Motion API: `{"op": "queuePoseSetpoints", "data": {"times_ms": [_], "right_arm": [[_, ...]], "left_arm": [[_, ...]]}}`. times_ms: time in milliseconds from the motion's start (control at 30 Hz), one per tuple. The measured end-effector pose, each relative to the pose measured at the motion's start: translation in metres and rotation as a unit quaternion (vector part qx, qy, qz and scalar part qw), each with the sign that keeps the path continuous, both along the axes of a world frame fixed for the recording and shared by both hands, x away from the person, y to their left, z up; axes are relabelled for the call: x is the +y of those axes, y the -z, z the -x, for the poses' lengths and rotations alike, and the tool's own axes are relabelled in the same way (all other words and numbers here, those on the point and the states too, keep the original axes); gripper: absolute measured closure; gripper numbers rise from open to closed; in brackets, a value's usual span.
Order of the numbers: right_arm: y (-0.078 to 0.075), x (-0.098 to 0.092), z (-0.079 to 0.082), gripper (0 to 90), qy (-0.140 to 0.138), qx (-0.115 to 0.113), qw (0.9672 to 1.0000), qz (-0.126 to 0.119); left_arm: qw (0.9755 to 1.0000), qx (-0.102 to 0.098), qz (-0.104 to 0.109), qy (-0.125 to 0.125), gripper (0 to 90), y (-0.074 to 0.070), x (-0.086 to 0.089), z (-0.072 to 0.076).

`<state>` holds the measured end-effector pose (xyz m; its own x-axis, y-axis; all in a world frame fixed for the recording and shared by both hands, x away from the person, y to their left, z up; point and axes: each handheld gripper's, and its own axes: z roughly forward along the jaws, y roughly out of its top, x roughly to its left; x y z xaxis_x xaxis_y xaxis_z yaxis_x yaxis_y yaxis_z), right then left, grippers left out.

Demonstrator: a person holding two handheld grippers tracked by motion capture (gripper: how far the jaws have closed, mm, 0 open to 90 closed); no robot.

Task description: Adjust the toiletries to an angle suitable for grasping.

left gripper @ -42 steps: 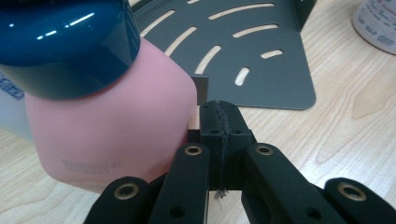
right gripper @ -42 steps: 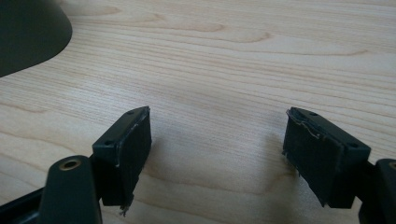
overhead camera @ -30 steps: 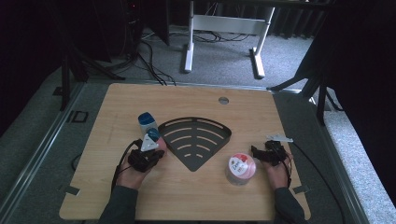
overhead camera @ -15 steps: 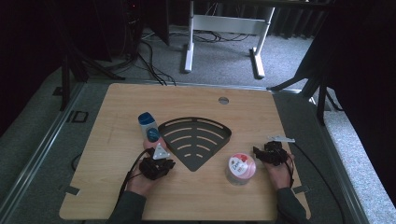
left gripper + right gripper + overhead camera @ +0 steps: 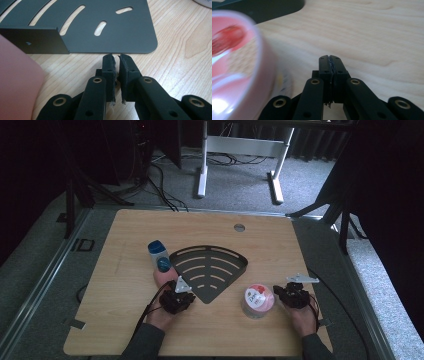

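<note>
Blue-capped bottle [image 5: 160, 255] is seen lying left of the dark slotted tray [image 5: 210, 270] on the wood surface [image 5: 110, 320]. Left gripper [image 5: 187, 296] is parked at the tray's corner, jaws nearly closed, empty. Pink-lidded tub [image 5: 259, 300] sits just beside the right gripper [image 5: 277, 295], jaws pressed shut.

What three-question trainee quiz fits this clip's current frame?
1. True or false: the right tongs grip the tub.
2. The left tongs point at: A) the bottle; B) the rack; C) the tub.
3. Fill in: the bottle stands at the rack's ___ side in the high view.

Key: 1 false, they are shut and hold nothing beside it; 2 B; 3 left.
</note>
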<state>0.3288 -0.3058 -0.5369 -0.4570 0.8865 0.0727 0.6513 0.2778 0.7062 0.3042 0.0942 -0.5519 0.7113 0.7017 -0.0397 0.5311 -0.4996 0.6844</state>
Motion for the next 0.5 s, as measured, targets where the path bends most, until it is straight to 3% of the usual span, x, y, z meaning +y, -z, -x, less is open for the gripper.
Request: {"op": "queuePoseSetpoints", "data": {"times_ms": [500], "right_arm": [[-0.001,0.010,0.016,88.9,-0.034,0.004,0.9994,-0.007]], "left_arm": [[0.9997,0.000,0.005,0.024,82.2,0.000,-0.015,-0.001]]}}
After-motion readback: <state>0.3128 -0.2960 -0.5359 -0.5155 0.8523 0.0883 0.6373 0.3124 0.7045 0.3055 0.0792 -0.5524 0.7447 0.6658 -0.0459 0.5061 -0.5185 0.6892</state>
